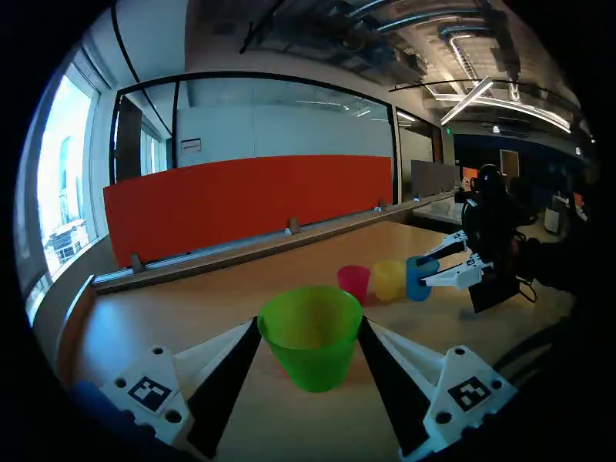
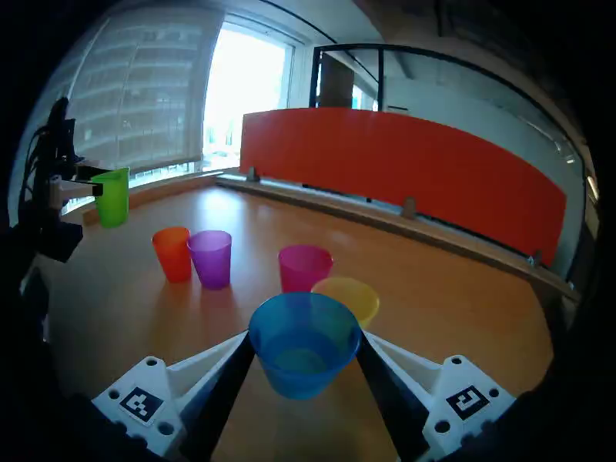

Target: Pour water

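L fingers (image 1: pixel 227 377) clamp green cup (image 1: pixel 312 339), R fingers (image 2: pixel 223 385) clamp blue cup (image 2: pixel 304 346); bring rims close, tip blue slowly, keep green level.

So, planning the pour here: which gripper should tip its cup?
Right, probably. The right gripper is shut on the blue cup, which seems to hold water; the left gripper holds the green cup upright, its inside unseen.
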